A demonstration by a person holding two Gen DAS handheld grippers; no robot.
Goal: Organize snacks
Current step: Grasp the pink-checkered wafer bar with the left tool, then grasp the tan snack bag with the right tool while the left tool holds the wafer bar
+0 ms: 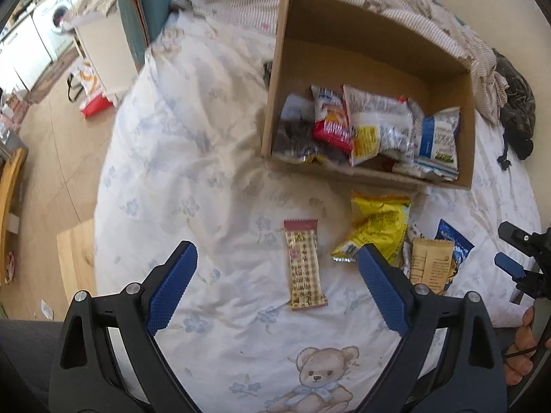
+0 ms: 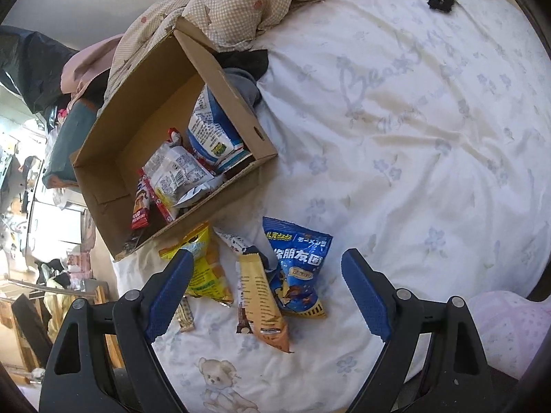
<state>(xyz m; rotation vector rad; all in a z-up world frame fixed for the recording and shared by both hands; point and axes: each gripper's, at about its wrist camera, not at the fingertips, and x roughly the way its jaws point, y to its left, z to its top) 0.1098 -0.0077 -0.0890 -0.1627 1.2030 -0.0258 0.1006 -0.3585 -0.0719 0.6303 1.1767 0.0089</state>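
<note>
A cardboard box [image 1: 280, 79] [image 2: 103, 186] lies on the bed and holds several snack packs [image 1: 372, 124] [image 2: 182, 172]. In front of it lie a checked snack bar [image 1: 304, 265] [image 2: 186, 316], a yellow bag [image 1: 378, 230] [image 2: 206, 272], a tan bar [image 1: 430, 265] [image 2: 258, 306] and a blue bag [image 1: 454, 244] [image 2: 296, 261]. My left gripper [image 1: 277, 258] is open, above the checked bar. My right gripper [image 2: 267, 265] is open, above the tan bar and blue bag; it also shows at the right edge of the left wrist view [image 1: 513, 251].
The white floral bedsheet [image 2: 413, 137] covers the bed. A crumpled checked quilt [image 2: 241, 3] lies behind the box, with dark clothing [image 1: 516, 103] beside it. The bed's left edge drops to a wooden floor [image 1: 55, 158] with a red and white bag [image 1: 89, 93].
</note>
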